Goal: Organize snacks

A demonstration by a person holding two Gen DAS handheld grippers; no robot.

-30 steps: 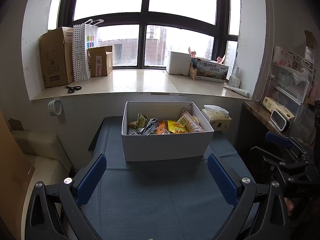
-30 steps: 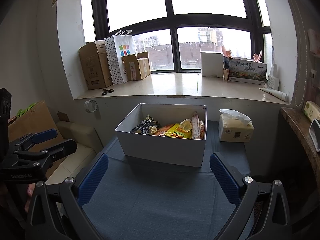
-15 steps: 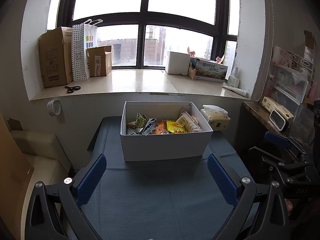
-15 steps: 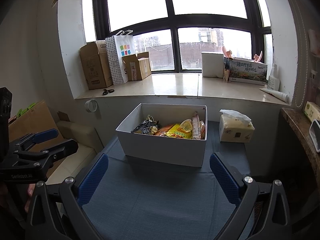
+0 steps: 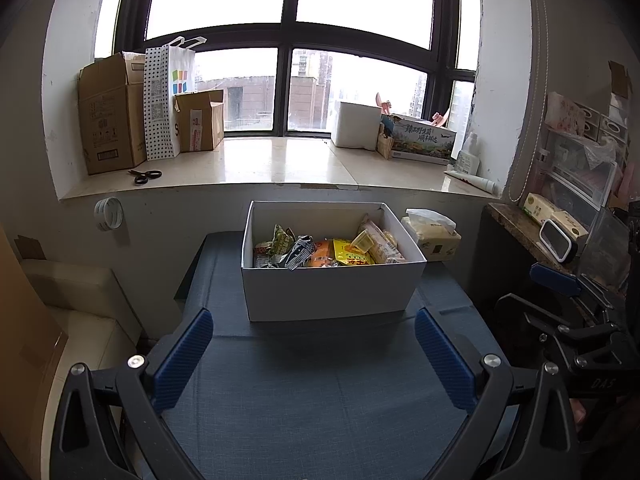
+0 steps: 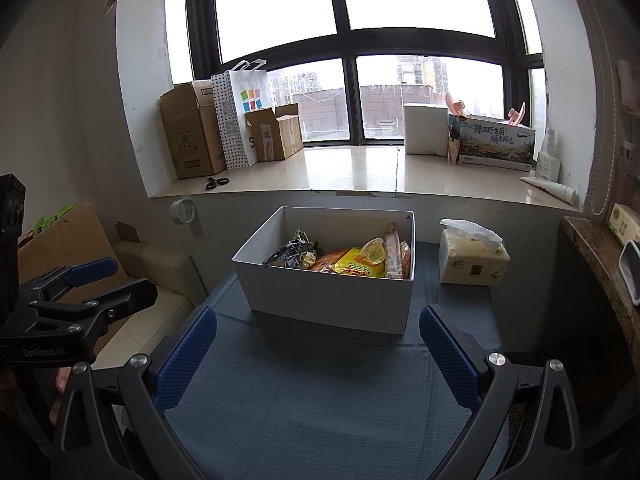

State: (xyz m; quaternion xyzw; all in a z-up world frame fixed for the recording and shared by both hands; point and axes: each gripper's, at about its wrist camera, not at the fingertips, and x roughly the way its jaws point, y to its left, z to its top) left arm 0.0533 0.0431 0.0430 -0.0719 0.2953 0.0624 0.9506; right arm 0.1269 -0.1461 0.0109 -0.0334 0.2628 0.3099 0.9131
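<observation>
Your left gripper [image 5: 314, 354] is spread wide, nothing between the blue pads [image 5: 182, 356], hanging over the blue cloth [image 5: 320, 400] short of the box. Your right gripper [image 6: 318, 356] is the same: jaws wide apart, empty, over the same cloth.

Next out, the white box [image 5: 328, 292] sits open-topped on the cloth, centred ahead of both grippers, touching neither. The snacks [image 5: 320, 250] are all inside it, piled loose across the bottom: a dark silver-black packet [image 6: 290, 254] at the left, greenish wrappers [image 5: 282, 240] behind it, an orange packet [image 5: 322, 254] in the middle, a yellow packet [image 6: 356, 266] with a small clear cup [image 6: 374, 250] on top, and long pale packets [image 6: 394, 254] leaning on the right wall. Labels too small to read.

Just right of the box, apart from it, a tissue pack [image 6: 472, 266] on the cloth. Right edge: a stone shelf [image 5: 516, 226] with small boxes.

Far: the sill [image 5: 280, 168] with cardboard boxes [image 5: 110, 116], a dotted bag [image 5: 164, 100], scissors [image 5: 145, 176], a white box and a printed carton [image 5: 422, 140]. Nothing blocks the way to the box.
</observation>
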